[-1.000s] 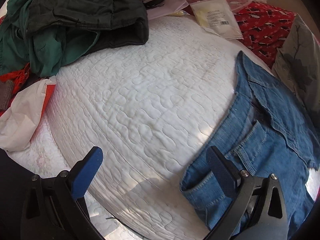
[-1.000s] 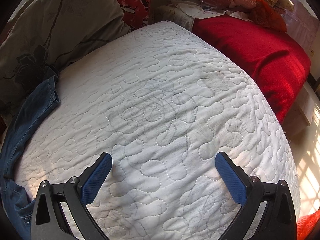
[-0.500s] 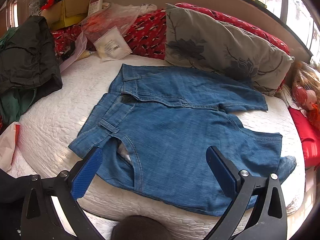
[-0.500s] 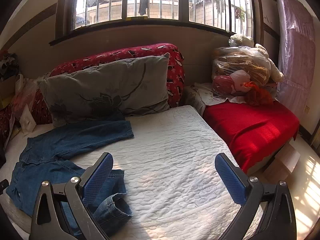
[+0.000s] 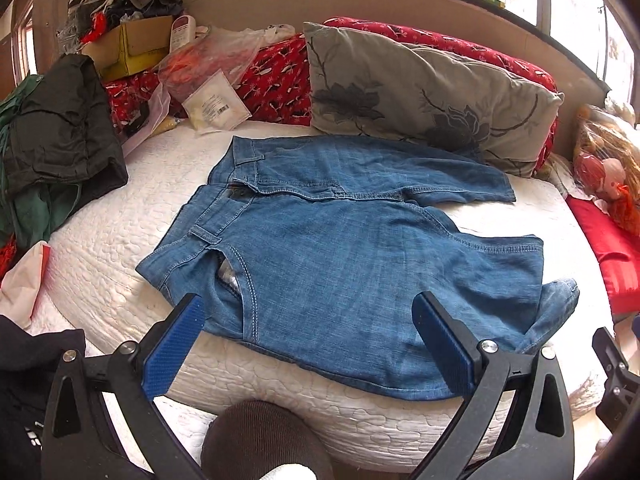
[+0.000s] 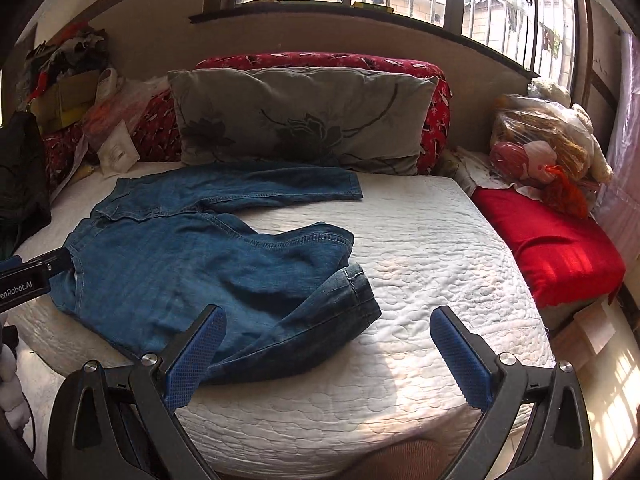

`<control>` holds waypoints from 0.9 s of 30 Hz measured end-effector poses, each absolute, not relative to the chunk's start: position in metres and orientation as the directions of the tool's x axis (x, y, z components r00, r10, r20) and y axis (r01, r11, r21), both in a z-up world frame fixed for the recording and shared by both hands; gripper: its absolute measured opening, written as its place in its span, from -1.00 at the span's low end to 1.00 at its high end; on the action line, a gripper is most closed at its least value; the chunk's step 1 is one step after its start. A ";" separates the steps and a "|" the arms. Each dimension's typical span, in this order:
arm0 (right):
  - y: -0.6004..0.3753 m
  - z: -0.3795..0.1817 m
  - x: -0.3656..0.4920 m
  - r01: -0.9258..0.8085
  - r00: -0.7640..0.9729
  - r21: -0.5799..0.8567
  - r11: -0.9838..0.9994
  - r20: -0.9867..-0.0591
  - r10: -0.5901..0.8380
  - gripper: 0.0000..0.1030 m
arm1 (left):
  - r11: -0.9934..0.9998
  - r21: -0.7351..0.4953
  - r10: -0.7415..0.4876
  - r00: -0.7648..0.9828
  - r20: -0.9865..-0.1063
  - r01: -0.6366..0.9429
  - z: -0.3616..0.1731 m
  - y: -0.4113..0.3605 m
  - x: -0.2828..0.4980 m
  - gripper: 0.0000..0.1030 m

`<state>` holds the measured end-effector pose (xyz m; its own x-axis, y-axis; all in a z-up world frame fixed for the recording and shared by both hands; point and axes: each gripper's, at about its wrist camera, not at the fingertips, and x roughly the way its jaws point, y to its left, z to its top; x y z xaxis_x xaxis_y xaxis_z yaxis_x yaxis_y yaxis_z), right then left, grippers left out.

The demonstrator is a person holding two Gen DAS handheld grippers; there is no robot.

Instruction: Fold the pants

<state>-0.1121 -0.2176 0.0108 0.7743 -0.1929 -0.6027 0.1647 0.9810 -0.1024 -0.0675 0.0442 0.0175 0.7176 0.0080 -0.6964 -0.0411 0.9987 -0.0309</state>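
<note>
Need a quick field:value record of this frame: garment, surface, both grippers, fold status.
garment: blue denim pants, spread flat, waistband toward the left
legs: far leg straight by the grey pillow; near leg's hem bunched
surface: white quilted mattress
left hand-held gripper: open, above the near edge of the pants, holding nothing
right hand-held gripper: open, holding nothing
fold status: not started
</note>
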 end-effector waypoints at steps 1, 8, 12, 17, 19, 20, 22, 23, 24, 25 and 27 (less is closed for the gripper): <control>-0.216 0.009 -0.113 0.160 0.771 -0.105 0.982 -0.608 -0.190 0.99 | 0.999 -0.035 0.003 0.718 -0.696 -0.038 0.018 0.044 -0.070 1.00; -0.215 0.010 -0.114 0.162 0.766 -0.108 0.981 -0.613 -0.194 0.99 | 0.999 -0.049 -0.023 0.727 -0.686 -0.014 0.020 0.043 -0.079 1.00; -0.213 0.009 -0.113 0.159 0.764 -0.110 0.981 -0.616 -0.193 0.99 | 0.998 -0.058 -0.042 0.724 -0.688 0.003 0.021 0.041 -0.079 1.00; -0.211 0.010 -0.109 0.154 0.765 -0.113 0.982 -0.615 -0.191 0.99 | 0.998 -0.060 -0.047 0.718 -0.695 0.008 0.020 0.041 -0.076 1.00; -0.211 0.010 -0.107 0.151 0.763 -0.110 0.982 -0.618 -0.187 0.99 | 0.998 -0.059 -0.045 0.711 -0.702 0.005 0.018 0.042 -0.074 1.00; -0.212 0.010 -0.105 0.151 0.761 -0.103 0.983 -0.623 -0.182 0.99 | 0.998 -0.059 -0.043 0.708 -0.705 0.002 0.017 0.042 -0.072 1.00; -0.217 0.010 -0.101 0.157 0.755 -0.082 0.984 -0.632 -0.174 0.99 | 0.999 -0.050 -0.032 0.699 -0.714 -0.005 0.013 0.044 -0.068 1.00; -0.221 0.010 -0.098 0.166 0.752 -0.074 0.983 -0.636 -0.175 0.99 | 0.999 -0.043 -0.027 0.696 -0.718 -0.006 0.011 0.045 -0.065 1.00; -0.225 0.011 -0.095 0.177 0.748 -0.068 0.982 -0.639 -0.179 0.99 | 0.999 -0.035 -0.020 0.692 -0.721 -0.008 0.009 0.047 -0.064 1.00; -0.230 0.011 -0.092 0.190 0.743 -0.065 0.980 -0.643 -0.187 0.99 | 1.000 -0.027 -0.012 0.689 -0.724 -0.012 0.008 0.048 -0.061 1.00; -0.240 0.013 -0.087 0.214 0.736 -0.066 0.975 -0.645 -0.205 0.99 | 1.000 -0.015 -0.001 0.679 -0.734 -0.015 0.004 0.053 -0.055 1.00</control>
